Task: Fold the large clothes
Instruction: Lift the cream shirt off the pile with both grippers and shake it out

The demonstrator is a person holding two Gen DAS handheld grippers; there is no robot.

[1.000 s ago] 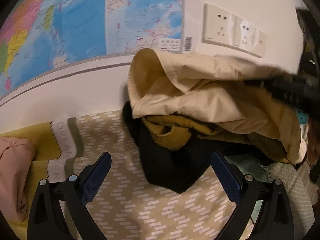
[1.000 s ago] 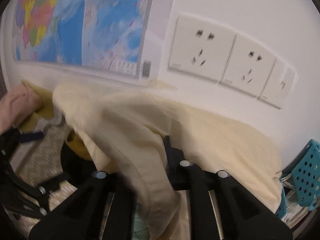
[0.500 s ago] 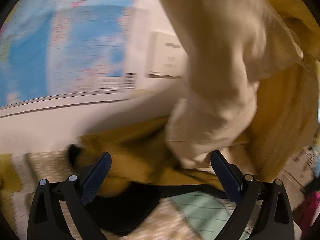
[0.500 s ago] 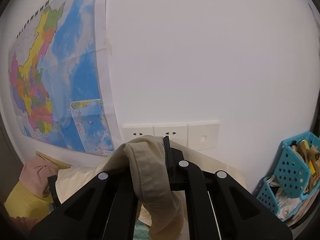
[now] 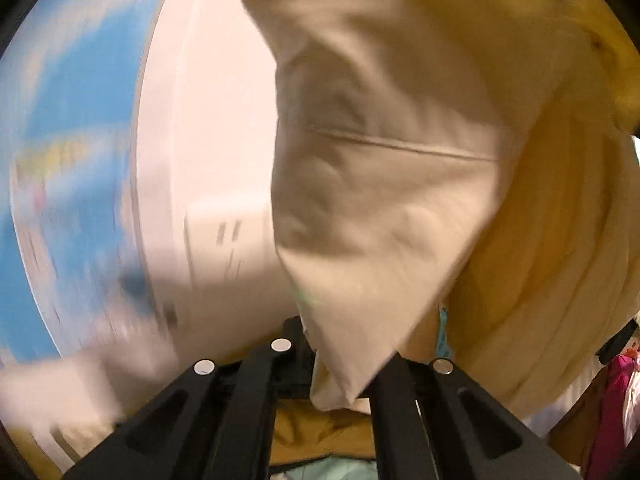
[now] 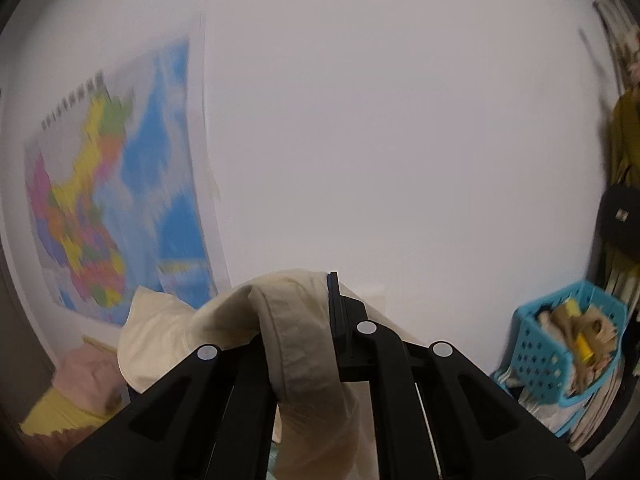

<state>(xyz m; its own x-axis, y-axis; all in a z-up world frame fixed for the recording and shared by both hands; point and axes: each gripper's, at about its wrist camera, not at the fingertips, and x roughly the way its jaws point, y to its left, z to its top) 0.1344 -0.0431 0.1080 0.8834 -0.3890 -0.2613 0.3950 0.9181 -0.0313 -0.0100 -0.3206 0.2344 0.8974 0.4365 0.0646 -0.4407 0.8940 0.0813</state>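
Left wrist view first: we count one left claw, black, its two fingers drawn together and clenched on a corner of the big cream cotton garment. That cloth hangs down from the top of the frame and fills most of the right half, with one stitched seam running across it. To its right, more of the cloth looks yellower, and we can't tell if that's the same piece or its lining. Under the claw there's a bit of mustard-brown fabric and a sliver of pale green; what those belong to is hard to say. On the left, one blue wall map and one white socket plate, both badly smeared by blur.

Right wrist view: one right claw, also black, clamped shut on a folded hem of the same cream garment, which drapes over the left finger and sags away to the lower left. Behind it is a bare white wall and the one map, colours visible but blurry. Lower right we see one turquoise perforated plastic basket stuffed with odds and ends, sitting on a stack of paper or cloth. A black bag hangs at the right edge, cut off. Lower left there's one pink bundle on something yellow, too soft to identify.
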